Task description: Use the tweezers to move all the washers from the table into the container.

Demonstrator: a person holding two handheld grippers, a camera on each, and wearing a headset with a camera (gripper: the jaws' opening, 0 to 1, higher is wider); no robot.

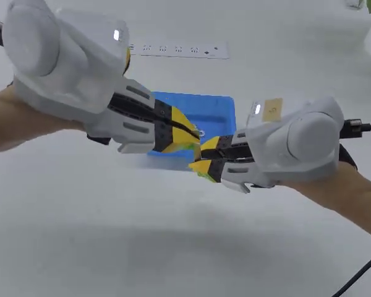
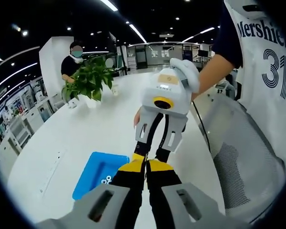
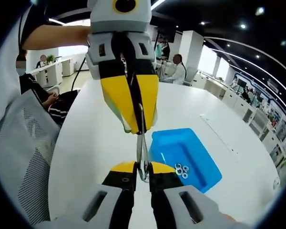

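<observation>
Two grippers: left gripper (image 1: 195,141), right gripper (image 1: 198,163); one tweezers (image 3: 142,155); one blue container (image 3: 196,153); washers (image 3: 181,171) (clustered, about four); one power strip (image 1: 178,49)

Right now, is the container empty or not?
Not empty. A few washers lie on the floor of the container.

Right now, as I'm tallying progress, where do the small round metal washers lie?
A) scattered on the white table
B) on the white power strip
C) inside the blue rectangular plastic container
C: the right gripper view shows the small round metal washers clustered on the floor of the blue rectangular plastic container.
</observation>
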